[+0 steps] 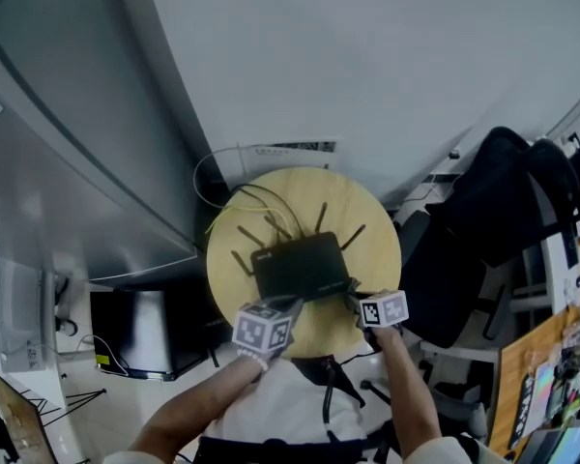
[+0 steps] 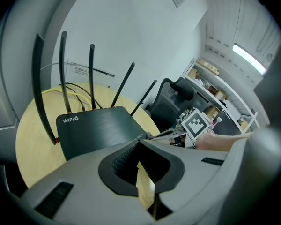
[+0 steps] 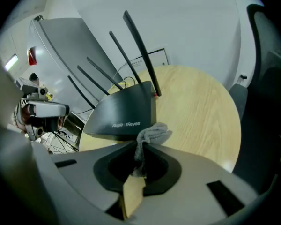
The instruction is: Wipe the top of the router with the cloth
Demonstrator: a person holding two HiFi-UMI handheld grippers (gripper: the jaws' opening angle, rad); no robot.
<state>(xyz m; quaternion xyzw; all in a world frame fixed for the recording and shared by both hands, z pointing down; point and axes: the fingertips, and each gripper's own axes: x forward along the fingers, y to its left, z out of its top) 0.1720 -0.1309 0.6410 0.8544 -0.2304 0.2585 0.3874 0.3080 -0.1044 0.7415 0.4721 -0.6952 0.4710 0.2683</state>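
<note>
A black router (image 1: 300, 264) with several upright antennas sits in the middle of a round wooden table (image 1: 372, 245). My right gripper (image 3: 141, 146) is shut on a small grey cloth (image 3: 154, 133), whose bunched end sticks out past the jaws at the router's (image 3: 124, 111) near front corner. In the head view the right gripper (image 1: 354, 294) is at the router's near right corner. My left gripper (image 2: 138, 140) is shut with nothing between its jaws, just short of the router's (image 2: 96, 128) near edge. In the head view the left gripper (image 1: 292, 304) is at the router's front left.
Yellow and black cables (image 1: 240, 199) run off the back of the router. A tall grey cabinet (image 1: 68, 153) stands to the left of the table. A black chair (image 1: 483, 230) stands to the right. The white wall (image 1: 367, 66) is behind.
</note>
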